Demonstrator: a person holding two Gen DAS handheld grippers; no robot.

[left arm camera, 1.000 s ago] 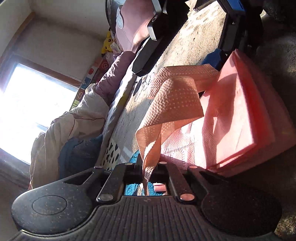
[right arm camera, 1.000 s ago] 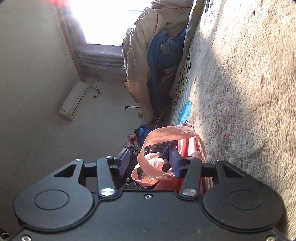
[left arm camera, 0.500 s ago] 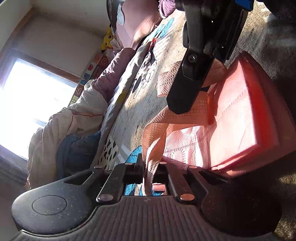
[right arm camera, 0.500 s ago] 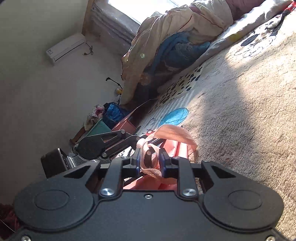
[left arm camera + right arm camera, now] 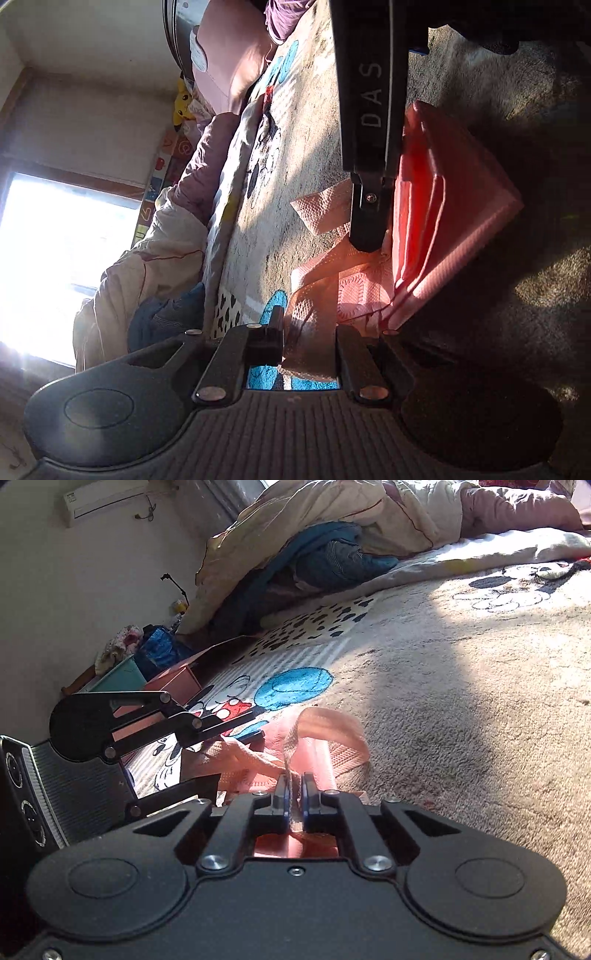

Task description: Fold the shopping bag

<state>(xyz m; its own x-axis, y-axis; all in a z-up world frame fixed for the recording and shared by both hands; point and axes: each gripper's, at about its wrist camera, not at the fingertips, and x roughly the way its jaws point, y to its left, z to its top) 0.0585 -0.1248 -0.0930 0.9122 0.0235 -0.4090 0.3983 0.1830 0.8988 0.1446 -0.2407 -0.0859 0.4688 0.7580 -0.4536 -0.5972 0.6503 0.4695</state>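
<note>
— Pink shopping bag (image 5: 458, 206)?
— Lying on the fuzzy cartoon-print blanket (image 5: 461, 686) of the bed, already folded into a flat stack of layers, dimpled nonwoven fabric, bright where the sun hits. Two strap handles sticking out loose at one end (crumpled, not tucked in).

— Left claw (image 5: 309, 343)?
— Jaws parted a little, having just been opening. One handle (image 5: 314, 332) running between them as a flat band; cannot tell whether the pads press on it at all.

— Right claw (image 5: 293, 805)?
— Drawn together, having just been closing, and clamped on the other handle (image 5: 325, 723). Strap pinched edge-on between the blue pads (image 5: 282, 801), rising from there in a loop over the bag's end.

— And from the left wrist view?
— Seen there as a dark body marked DAS, reaching down over the folded stack, tip right at the handles.

— Anything beside the bag?
— Heaped bedding (image 5: 332, 535) at the far edge of the bed.
</note>
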